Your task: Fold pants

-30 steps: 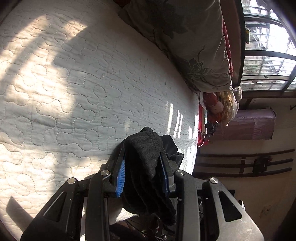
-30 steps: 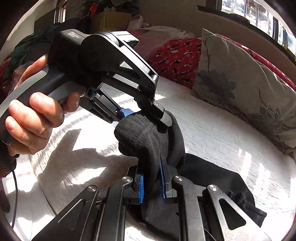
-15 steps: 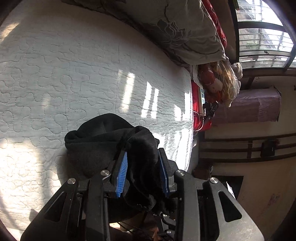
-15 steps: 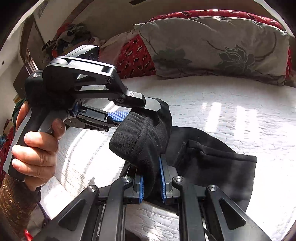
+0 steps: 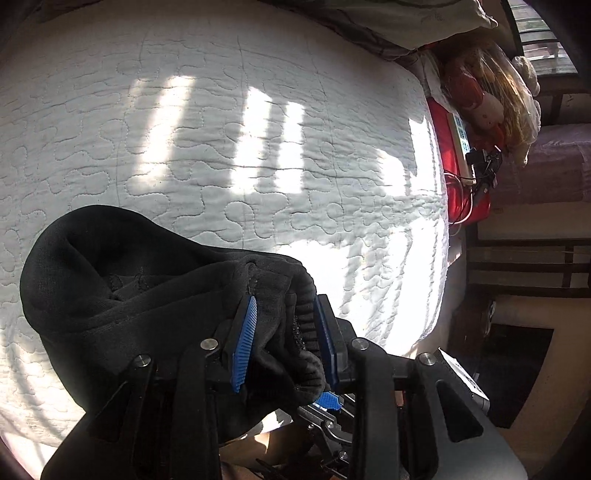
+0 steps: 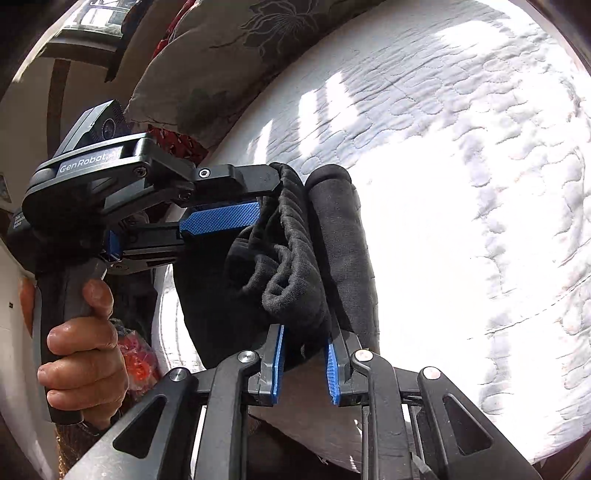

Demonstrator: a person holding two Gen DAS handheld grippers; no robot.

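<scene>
My left gripper [image 5: 284,339] clamps the black pants [image 5: 122,280] at frame bottom; my right gripper [image 6: 303,363] has just been opening, cloth hanging loose between its jaws.

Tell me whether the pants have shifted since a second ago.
Yes. In the left wrist view the pants have slid away from the floral pillow toward the sunlit end of the mattress.

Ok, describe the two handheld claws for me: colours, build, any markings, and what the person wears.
Both are black, built of angular linkage arms with silver pivot bolts and ribbed blue pads on the fingers. The left claw has a pistol-style handle, white "GenRobot" lettering on its side and a camera lens on top. The right claw shows the same black links. A brownish patterned sleeve covers the wrist below the hand.
</scene>
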